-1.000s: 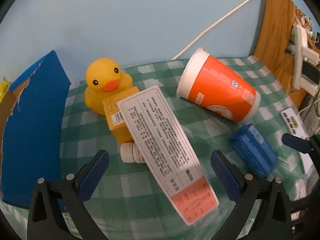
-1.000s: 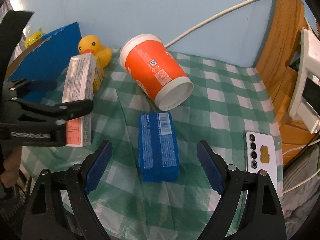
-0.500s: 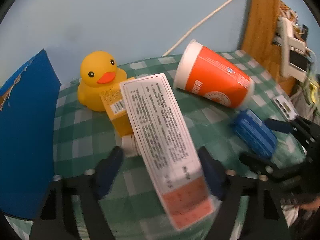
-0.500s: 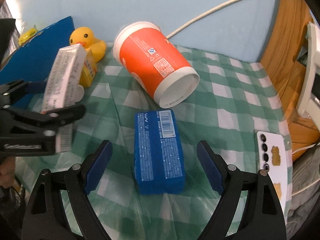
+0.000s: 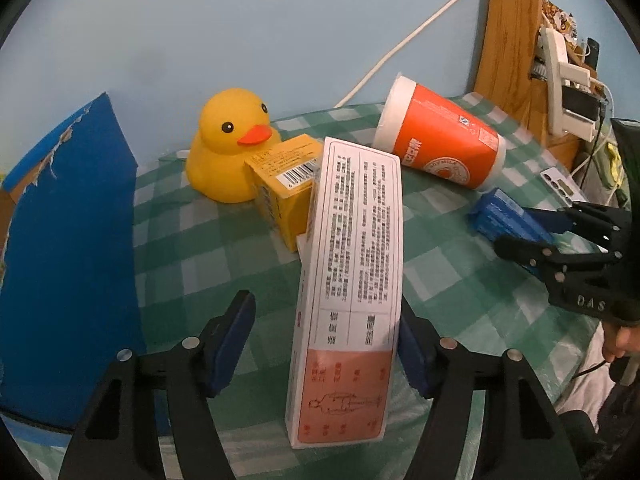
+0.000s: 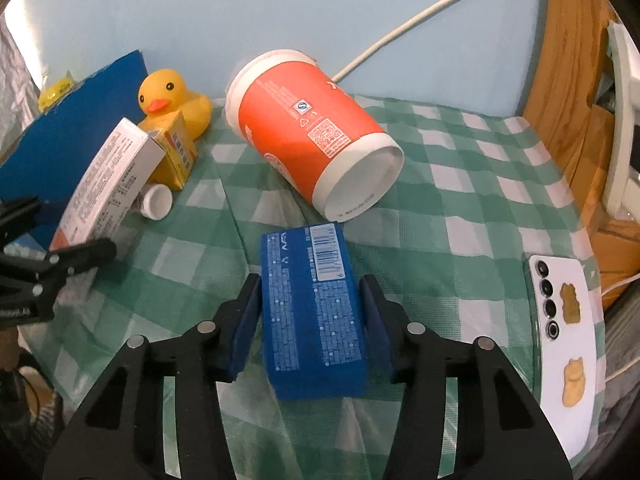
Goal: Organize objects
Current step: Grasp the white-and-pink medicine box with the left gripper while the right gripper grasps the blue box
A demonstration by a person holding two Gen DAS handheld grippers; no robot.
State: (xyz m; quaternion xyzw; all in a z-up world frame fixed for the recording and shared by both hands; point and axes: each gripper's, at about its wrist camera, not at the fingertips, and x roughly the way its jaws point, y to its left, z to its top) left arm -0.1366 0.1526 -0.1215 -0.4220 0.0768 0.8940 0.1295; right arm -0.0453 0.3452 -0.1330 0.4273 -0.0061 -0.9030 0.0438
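Note:
A long white box with an orange end (image 5: 352,272) leans on a yellow carton (image 5: 286,190) beside a rubber duck (image 5: 228,148). My left gripper (image 5: 324,344) is open around the box's lower end; the right pad touches it, the left pad stands apart. A blue box (image 6: 312,312) lies flat on the checked cloth. My right gripper (image 6: 308,312) straddles it, both pads close to its sides, small gaps showing. An orange cup (image 6: 308,136) lies on its side behind it. A small white bottle (image 6: 154,202) lies under the white box.
A blue cardboard flap (image 5: 60,240) stands at the left. A white phone (image 6: 564,320) lies at the table's right edge. A wooden frame (image 6: 572,80) with a power strip is at the back right. A white cable (image 5: 404,40) runs along the blue wall.
Both grippers have moved forward and narrowed. The left now brackets the white box's lower end; the right now brackets the blue box. The white box has tilted more upright.

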